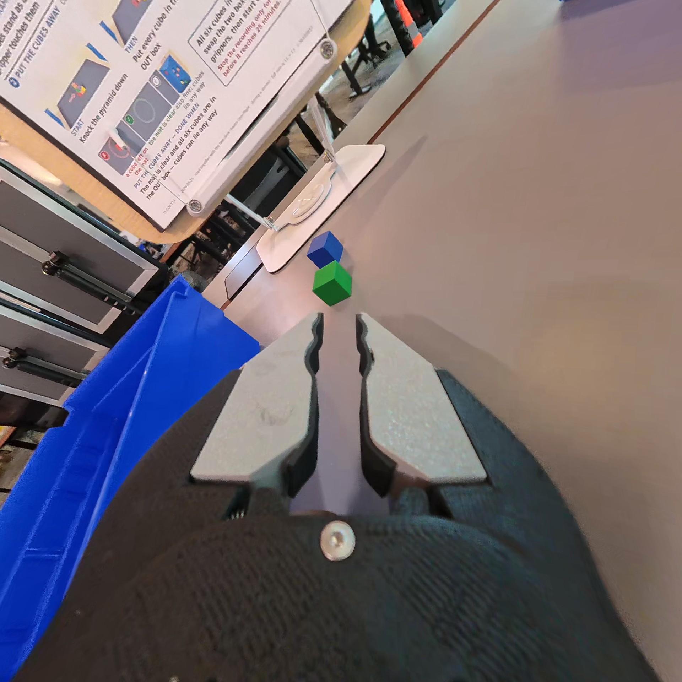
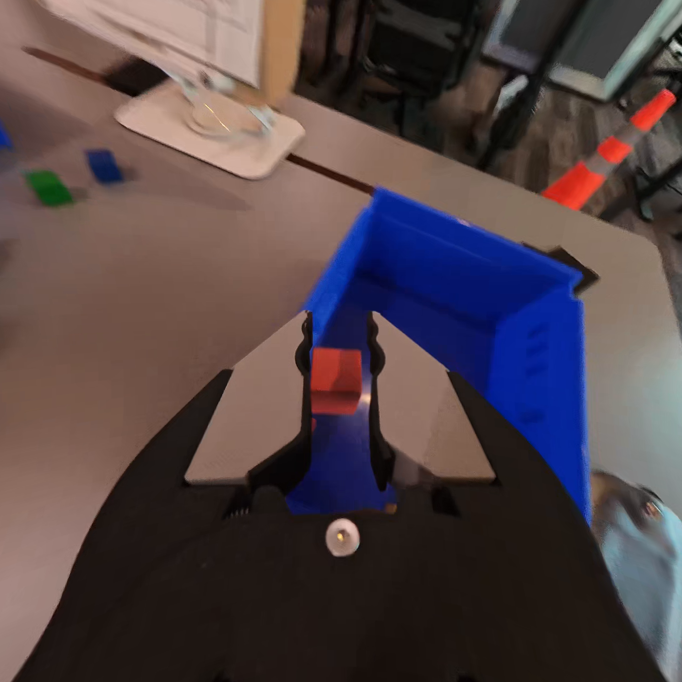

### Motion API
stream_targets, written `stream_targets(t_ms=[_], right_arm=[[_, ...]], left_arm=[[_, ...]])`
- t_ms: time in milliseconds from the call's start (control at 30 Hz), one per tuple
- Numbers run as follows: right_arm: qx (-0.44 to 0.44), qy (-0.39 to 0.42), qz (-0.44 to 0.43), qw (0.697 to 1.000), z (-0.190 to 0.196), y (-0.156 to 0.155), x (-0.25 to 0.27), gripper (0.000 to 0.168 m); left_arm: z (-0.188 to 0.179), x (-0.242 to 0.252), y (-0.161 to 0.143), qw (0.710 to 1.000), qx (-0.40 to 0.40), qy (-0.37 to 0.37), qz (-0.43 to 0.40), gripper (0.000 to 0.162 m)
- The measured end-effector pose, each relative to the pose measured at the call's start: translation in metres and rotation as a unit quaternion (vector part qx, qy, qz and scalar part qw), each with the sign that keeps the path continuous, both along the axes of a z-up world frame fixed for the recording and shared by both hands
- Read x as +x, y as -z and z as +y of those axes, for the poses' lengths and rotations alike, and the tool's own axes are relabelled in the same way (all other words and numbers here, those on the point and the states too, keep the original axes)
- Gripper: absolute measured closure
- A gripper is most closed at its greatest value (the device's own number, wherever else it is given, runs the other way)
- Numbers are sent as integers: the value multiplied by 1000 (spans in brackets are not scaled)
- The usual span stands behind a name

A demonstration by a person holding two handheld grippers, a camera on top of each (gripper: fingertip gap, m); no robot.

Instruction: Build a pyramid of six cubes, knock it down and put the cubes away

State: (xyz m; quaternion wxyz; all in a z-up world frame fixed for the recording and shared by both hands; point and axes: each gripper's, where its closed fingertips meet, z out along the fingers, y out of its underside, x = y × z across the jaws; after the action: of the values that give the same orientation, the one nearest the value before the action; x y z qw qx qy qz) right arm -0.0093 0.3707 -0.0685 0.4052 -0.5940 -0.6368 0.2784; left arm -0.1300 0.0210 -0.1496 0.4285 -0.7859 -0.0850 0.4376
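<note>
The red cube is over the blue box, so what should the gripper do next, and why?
Probably open the right gripper a little wider. The red cube sits between its fingers above the inside of the blue box, so it should drop in.

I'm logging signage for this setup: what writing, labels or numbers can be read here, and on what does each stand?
Instruction sheet on the white stand: printed text with small pictures, sharp in the left wrist view, blurred in the right; wording not copied here.
Blue cube, green cube, red cube, blue bin: no writing visible.
</note>
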Motion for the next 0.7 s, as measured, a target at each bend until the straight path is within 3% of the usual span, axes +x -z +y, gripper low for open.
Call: stream_targets(t_ms=[133, 267, 400, 500, 600, 700], right_arm=[[0, 52, -21, 998, 31, 28, 18, 118], [10, 38, 79, 996, 12, -13, 22, 124], [0, -45, 120, 992, -55, -45, 9, 127], [-36, -151, 104, 982, -131, -40, -11, 126], [-73, -225, 80, 968, -197, -15, -38, 130], [-88, -248, 17, 965, -241, 35, -75, 127]], left_arm=[[3, 3, 3, 1000, -15, 7, 9, 147], [2, 2, 0, 1000, -2, 7, 1, 145], [-1, 1, -5, 1000, 24, 5, -10, 145], [-2, 1, -6, 999, 31, 6, -13, 145], [-2, 1, -8, 999, 40, 10, -17, 145], [-3, 1, -11, 998, 56, 14, -24, 145]])
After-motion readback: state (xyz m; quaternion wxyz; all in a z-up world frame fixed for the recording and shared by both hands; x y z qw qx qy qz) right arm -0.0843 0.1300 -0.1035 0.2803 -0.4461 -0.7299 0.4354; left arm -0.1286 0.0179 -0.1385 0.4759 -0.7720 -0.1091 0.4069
